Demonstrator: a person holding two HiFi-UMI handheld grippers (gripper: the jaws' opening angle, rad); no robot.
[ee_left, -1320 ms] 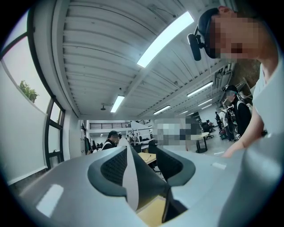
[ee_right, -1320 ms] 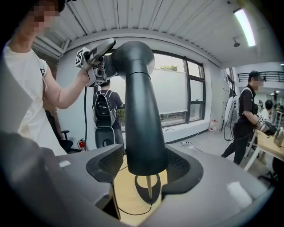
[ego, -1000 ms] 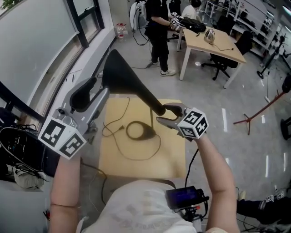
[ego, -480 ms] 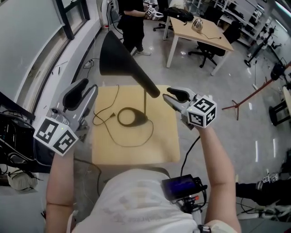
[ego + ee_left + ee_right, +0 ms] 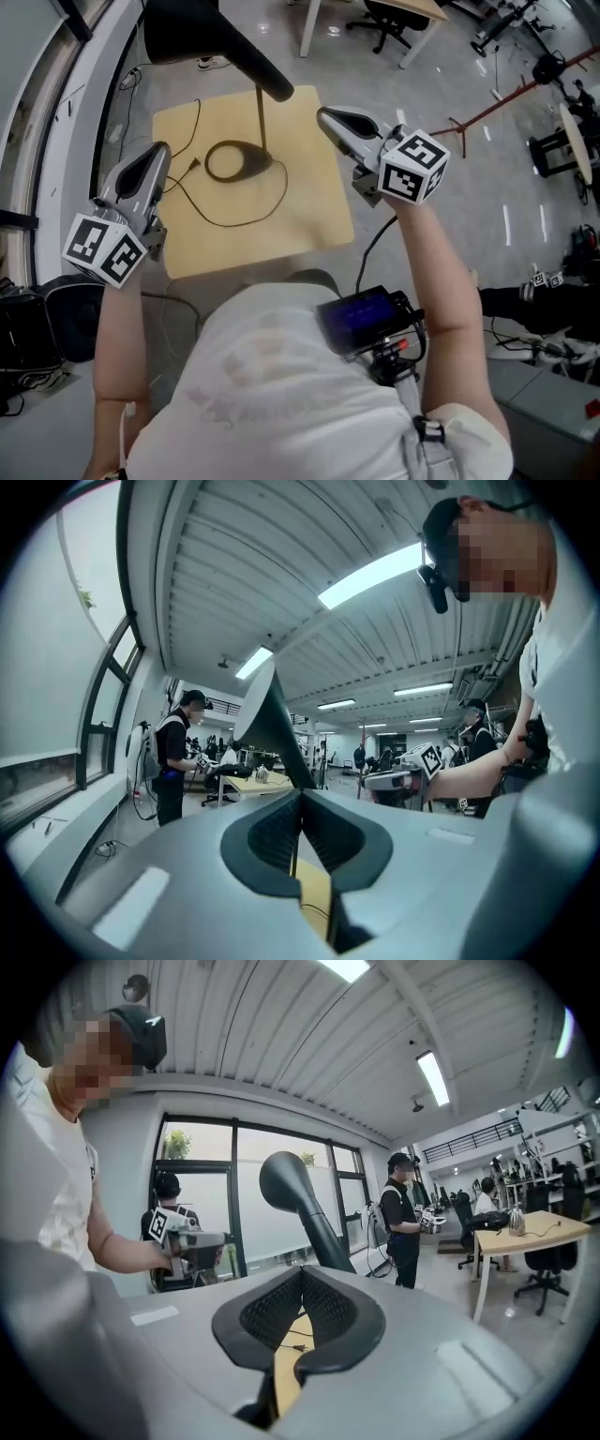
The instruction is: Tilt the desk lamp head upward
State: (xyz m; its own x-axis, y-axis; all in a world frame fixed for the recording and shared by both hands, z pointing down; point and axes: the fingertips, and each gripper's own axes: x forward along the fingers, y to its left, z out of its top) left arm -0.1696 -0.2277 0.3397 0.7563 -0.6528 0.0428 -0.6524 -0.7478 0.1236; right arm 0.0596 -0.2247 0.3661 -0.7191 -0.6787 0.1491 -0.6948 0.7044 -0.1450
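The black desk lamp stands on a small wooden table (image 5: 314,216). Its cone head (image 5: 183,28) is at the top of the head view, above a thin stem (image 5: 261,122) and a ring base (image 5: 234,161). My left gripper (image 5: 157,154) hangs over the table's left edge, shut and empty, clear of the lamp. My right gripper (image 5: 328,116) is right of the lamp's neck, also shut and empty. In the left gripper view the lamp head (image 5: 272,728) rises beyond the shut jaws (image 5: 300,801). The right gripper view shows the lamp head (image 5: 292,1192) past its shut jaws (image 5: 302,1277).
The lamp's cable (image 5: 239,214) loops over the table. A recording device (image 5: 364,319) hangs at my waist. A red stand (image 5: 497,92) lies on the floor to the right, and black bags (image 5: 42,309) lie to the left. A person (image 5: 173,757) stands by a desk (image 5: 534,1232) farther off.
Both grippers have closed their jaws and drawn back from the lamp. The right one has left the lamp's neck. The lamp has shifted toward the top of the head view.
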